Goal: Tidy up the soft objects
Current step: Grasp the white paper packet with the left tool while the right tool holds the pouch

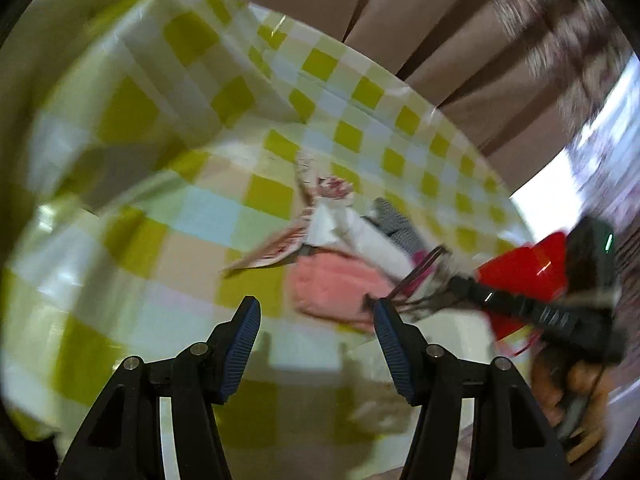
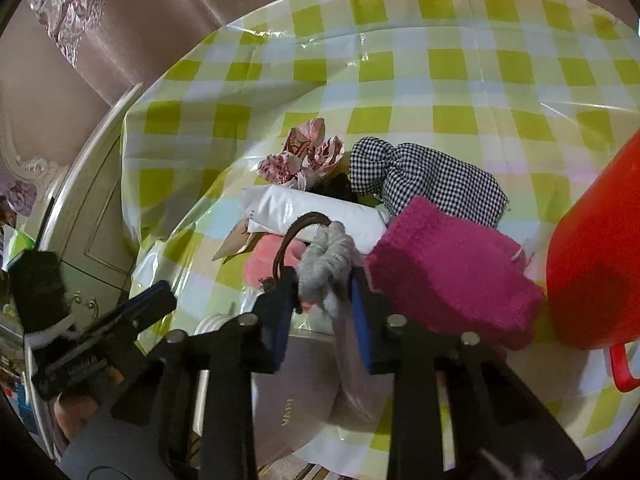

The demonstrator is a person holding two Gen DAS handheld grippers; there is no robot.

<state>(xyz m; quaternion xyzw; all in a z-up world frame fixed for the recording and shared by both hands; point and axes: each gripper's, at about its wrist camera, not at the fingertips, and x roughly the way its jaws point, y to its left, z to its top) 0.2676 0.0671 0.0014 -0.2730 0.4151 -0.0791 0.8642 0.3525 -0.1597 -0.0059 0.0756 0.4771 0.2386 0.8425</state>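
Gripping: right gripper [image 2: 320, 300] pads pinch a grey knitted bundle [image 2: 326, 268] with a dark cord loop [image 2: 298, 226].
Left gripper [image 1: 316, 320]: jaws apart, nothing between them, hovering over the checked tablecloth [image 1: 160, 240].
Pile: magenta towel [image 2: 448, 276] just right of the bundle; white roll [image 2: 316, 214], houndstooth cloth [image 2: 432, 180], pink patterned fabric [image 2: 304, 156] behind.
Pink cloth [image 1: 336, 284]: under the pile.
Red container [image 2: 596, 248]: at right edge.

Checked green-and-white plastic cloth [image 2: 452, 80] covering the tabletop beyond the jaws; brown curtain [image 1: 460, 32] behind it; cream panelled door [image 2: 100, 216] left of the jaws.
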